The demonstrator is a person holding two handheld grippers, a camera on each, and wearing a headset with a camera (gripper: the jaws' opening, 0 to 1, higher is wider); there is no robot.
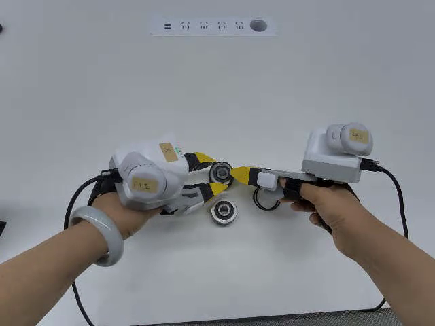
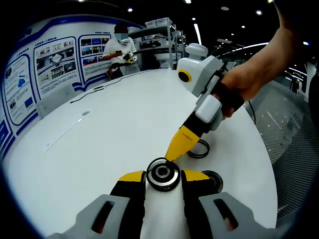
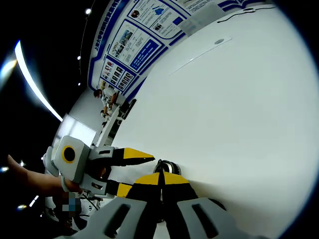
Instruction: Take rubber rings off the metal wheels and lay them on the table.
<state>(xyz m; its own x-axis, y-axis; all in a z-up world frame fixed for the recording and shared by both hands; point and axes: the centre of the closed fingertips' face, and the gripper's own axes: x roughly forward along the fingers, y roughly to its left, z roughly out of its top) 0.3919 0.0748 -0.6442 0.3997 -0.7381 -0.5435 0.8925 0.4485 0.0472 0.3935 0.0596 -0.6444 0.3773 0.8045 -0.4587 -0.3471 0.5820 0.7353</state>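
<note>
My left gripper (image 1: 212, 174) is shut on a metal wheel (image 1: 220, 172), held above the white table (image 1: 217, 95); its yellow tips clamp the wheel (image 2: 163, 174) on both sides. The right gripper (image 1: 238, 174) comes in from the right with its jaws together, pinching the black rubber ring (image 3: 160, 164) at the wheel's rim. In the left gripper view its yellow tip (image 2: 180, 142) meets the top of the wheel. A second wheel (image 1: 223, 212) lies on the table just below. One loose rubber ring (image 1: 266, 201) lies flat under the right gripper.
A white power strip (image 1: 213, 26) sits at the far edge of the table. Black cables (image 1: 401, 204) trail from both grippers. A person (image 2: 119, 45) stands by shelves in the background. Wall posters (image 2: 50, 64) line the room.
</note>
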